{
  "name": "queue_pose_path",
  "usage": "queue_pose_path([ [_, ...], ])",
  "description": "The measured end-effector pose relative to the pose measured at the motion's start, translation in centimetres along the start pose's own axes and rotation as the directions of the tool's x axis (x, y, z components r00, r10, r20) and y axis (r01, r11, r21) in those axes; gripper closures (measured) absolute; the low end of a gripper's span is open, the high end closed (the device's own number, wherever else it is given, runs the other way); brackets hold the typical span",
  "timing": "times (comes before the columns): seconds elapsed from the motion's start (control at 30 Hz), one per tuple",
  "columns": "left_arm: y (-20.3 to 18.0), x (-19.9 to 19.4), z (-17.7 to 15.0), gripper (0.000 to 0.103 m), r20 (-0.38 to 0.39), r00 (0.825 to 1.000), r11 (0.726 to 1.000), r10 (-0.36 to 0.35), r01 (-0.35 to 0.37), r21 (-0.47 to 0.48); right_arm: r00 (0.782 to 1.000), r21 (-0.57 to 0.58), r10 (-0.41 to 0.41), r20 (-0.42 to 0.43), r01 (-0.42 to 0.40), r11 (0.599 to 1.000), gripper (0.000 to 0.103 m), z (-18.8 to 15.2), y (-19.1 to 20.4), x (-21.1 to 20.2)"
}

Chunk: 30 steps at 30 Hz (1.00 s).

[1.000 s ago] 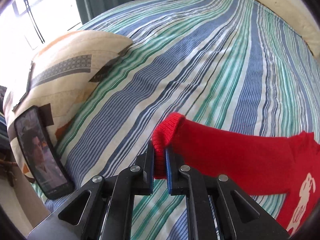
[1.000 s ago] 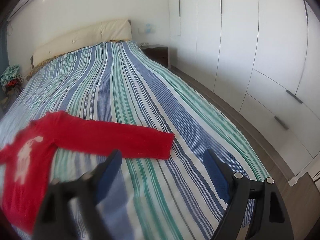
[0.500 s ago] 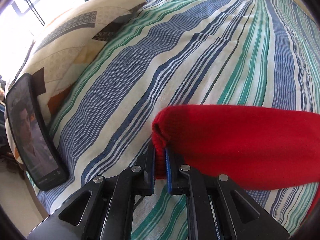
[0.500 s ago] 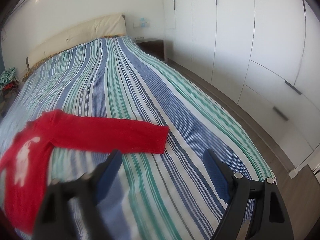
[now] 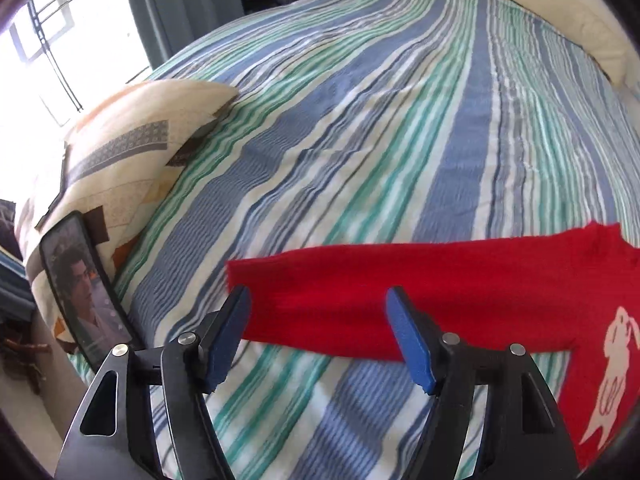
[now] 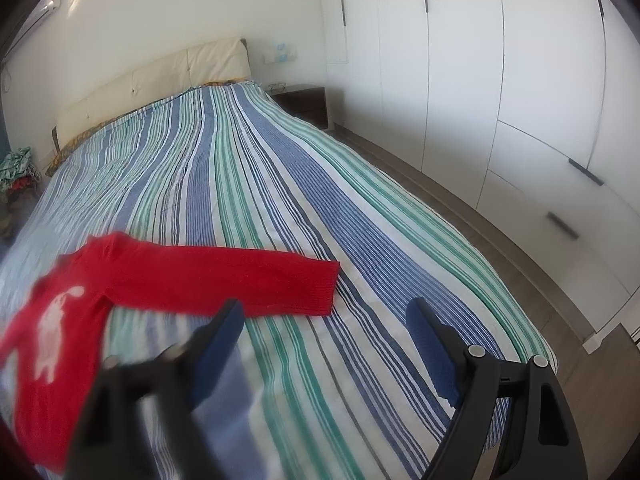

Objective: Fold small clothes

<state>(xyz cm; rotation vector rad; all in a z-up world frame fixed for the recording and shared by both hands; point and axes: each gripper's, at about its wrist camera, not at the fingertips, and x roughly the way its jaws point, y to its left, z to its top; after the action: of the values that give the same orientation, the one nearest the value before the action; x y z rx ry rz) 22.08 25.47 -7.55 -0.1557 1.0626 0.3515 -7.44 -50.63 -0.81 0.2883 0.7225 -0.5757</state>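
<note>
Red sweater (image 5: 460,300) lies flat on the striped bed (image 5: 360,140), both sleeves out. Left gripper (image 5: 320,332) jaws opening, nothing between; right gripper (image 6: 328,344) released, empty. Risk: a shallow pinch snags the bedsheet, dragging the sleeve askew.

Red sweater (image 5: 420,304) with a white figure lies on the blue-, green- and white-striped bedspread (image 5: 360,140).

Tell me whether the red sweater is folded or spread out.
Spread: the red sweater lies flat on the bed, both sleeves stretched outward.
</note>
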Motion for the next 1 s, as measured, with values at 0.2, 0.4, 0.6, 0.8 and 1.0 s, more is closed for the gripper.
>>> queue_pose_path([
  [0.2,-11.0,1.5,0.3,0.028,-0.033,0.987,0.972,-0.158,0.161,0.173,1.0,-0.032,-0.01,-0.003,0.01,0.999,0.021,-0.1,0.5,-0.1],
  [0.4,-8.3,6.8,-0.7,0.024,-0.102,0.993,0.989,0.061,-0.047,0.141,1.0,-0.007,-0.015,-0.011,0.015,1.0,0.021,-0.3,-0.4,-0.2],
  [0.6,4.1,7.8,-0.8,0.01,-0.14,0.965,0.973,0.22,-0.228,-0.042,1.0,0.006,-0.003,-0.005,0.003,1.0,0.021,-0.2,-0.5,-0.1],
  [0.8,3.7,4.6,1.2,0.018,-0.056,0.979,0.978,0.197,-0.201,-0.063,1.0,0.003,0.0,0.012,0.0,1.0,0.021,-0.1,-0.1,-0.4],
  [1.0,-10.8,2.4,3.0,0.018,-0.024,0.992,0.982,-0.124,0.126,0.144,1.0,-0.002,-0.005,0.004,0.005,1.0,0.021,0.0,-0.1,-0.2],
])
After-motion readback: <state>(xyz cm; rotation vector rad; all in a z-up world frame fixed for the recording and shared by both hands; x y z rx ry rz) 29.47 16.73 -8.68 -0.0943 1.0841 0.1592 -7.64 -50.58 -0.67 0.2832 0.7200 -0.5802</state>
